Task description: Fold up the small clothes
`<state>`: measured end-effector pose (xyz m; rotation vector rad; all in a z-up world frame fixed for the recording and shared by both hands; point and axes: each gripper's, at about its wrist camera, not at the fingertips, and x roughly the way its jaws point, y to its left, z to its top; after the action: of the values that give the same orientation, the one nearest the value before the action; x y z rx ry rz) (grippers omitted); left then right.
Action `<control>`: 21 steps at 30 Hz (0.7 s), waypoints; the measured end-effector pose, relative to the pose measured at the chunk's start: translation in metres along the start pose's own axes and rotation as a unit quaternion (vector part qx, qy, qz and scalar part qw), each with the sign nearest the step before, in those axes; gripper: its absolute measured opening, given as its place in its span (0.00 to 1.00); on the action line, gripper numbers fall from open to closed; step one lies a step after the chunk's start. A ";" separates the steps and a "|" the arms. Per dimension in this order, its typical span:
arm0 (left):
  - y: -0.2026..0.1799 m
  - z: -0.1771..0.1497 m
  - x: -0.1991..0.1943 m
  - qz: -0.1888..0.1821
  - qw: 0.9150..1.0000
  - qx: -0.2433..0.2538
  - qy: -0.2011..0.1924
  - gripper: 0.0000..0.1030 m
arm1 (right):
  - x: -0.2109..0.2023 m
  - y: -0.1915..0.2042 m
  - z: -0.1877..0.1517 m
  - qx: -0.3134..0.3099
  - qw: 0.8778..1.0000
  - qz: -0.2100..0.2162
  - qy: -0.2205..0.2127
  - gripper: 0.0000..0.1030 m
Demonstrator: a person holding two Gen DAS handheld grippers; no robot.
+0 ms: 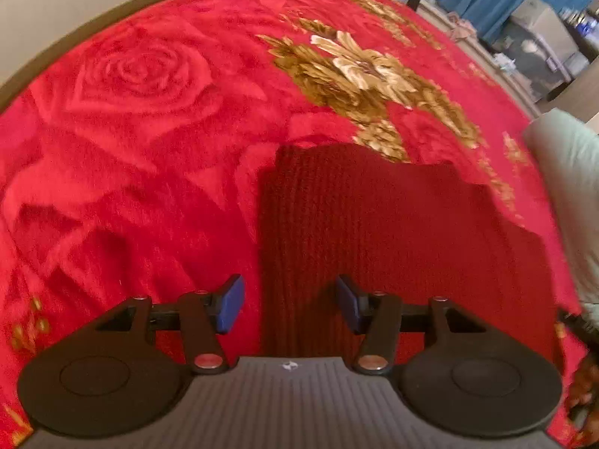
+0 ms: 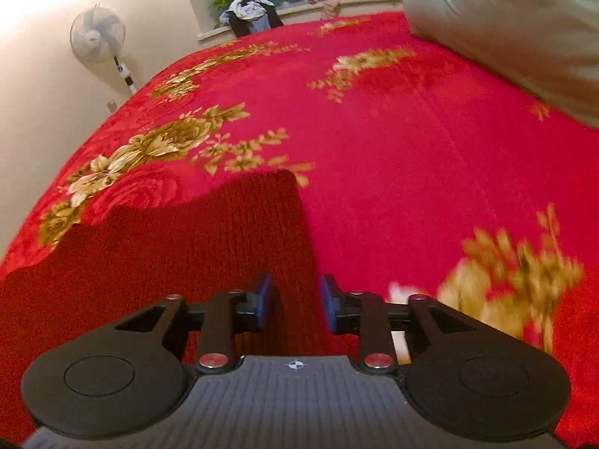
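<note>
A red blanket [image 1: 149,119] with golden flowers covered the bed, and a standing fan [image 2: 98,39] stood by the wall. On the blanket lay a dark red knitted garment [image 1: 374,224], flat and folded. My left gripper [image 1: 290,305] was above its left edge, the jaws half open and holding nothing. My right gripper [image 2: 294,303] was above its right edge, the jaws a little apart, also empty.
</note>
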<state>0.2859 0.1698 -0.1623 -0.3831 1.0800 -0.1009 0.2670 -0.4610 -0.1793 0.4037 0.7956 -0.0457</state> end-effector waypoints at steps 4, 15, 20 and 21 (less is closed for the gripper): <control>0.006 -0.016 -0.003 -0.039 0.999 -0.012 0.030 0.57 | -0.023 -0.020 -0.033 0.033 0.999 0.033 0.018 0.34; -0.008 -0.049 -0.044 -0.077 0.996 0.033 -0.013 0.15 | -0.076 -0.021 -0.047 0.033 0.996 0.082 -0.034 0.11; -0.001 -0.063 -0.052 -0.030 0.999 0.023 -0.012 0.20 | -0.084 -0.015 -0.052 0.009 0.996 0.050 -0.068 0.12; -0.002 -0.065 -0.049 -0.005 0.999 0.031 -0.006 0.19 | -0.074 -0.015 -0.056 0.007 0.999 0.034 -0.040 0.13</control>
<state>0.2064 0.1642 -0.1468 -0.3336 1.0598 -0.1406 0.1732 -0.4625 -0.1678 0.4389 0.7025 -0.0037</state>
